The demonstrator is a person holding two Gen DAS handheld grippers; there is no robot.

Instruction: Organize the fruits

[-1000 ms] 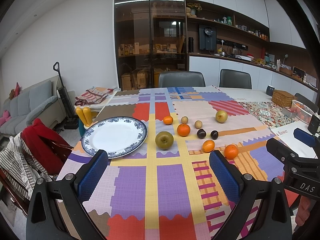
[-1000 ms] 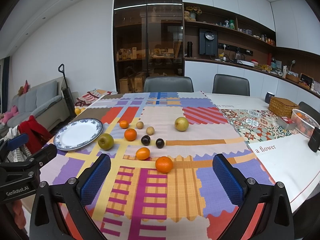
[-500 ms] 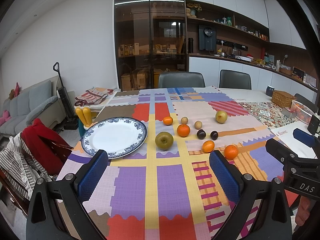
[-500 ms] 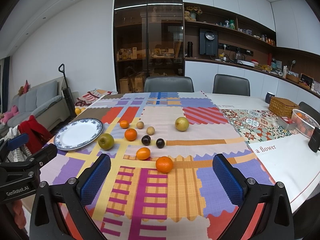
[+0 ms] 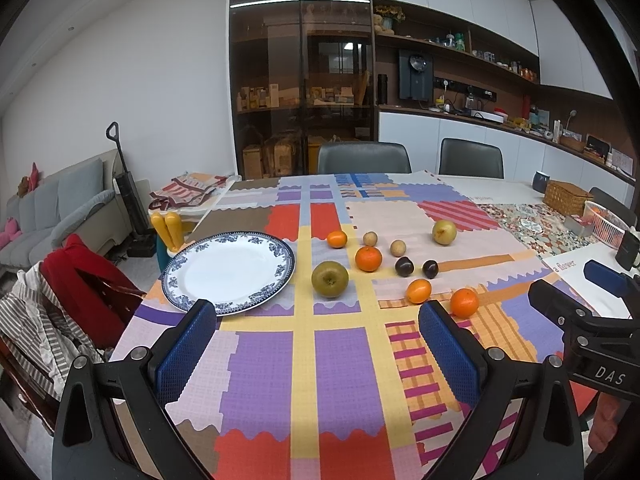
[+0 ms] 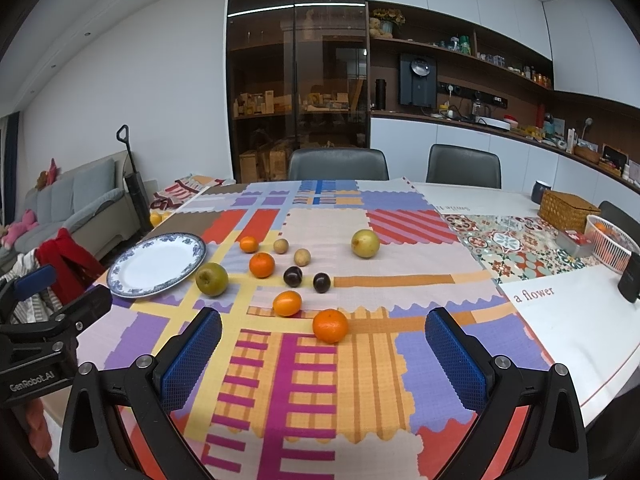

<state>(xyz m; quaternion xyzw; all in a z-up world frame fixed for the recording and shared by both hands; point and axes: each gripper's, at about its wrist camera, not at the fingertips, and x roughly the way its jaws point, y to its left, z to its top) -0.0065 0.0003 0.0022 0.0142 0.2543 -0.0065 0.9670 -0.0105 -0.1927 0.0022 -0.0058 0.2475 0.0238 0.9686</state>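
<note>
Across the table from me stood two grey chairs (image 6: 338,164), and behind them a dark glass cabinet (image 6: 298,80). A wicker box (image 6: 568,210) sat at the far right, next to a white wire basket (image 6: 612,242). On my left I saw a grey sofa (image 5: 52,208), an upright vacuum (image 5: 128,192) beside it, and a red garment (image 5: 86,280) draped over a chair.

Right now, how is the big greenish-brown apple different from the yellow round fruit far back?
The greenish-brown apple is darker and duller; the yellow round fruit is paler and brighter. The apple sits right beside the blue-rimmed white plate; the yellow fruit lies alone on the far pink patch. Both are round, bigger than the other fruits, and rest loose on the patchwork cloth.
</note>
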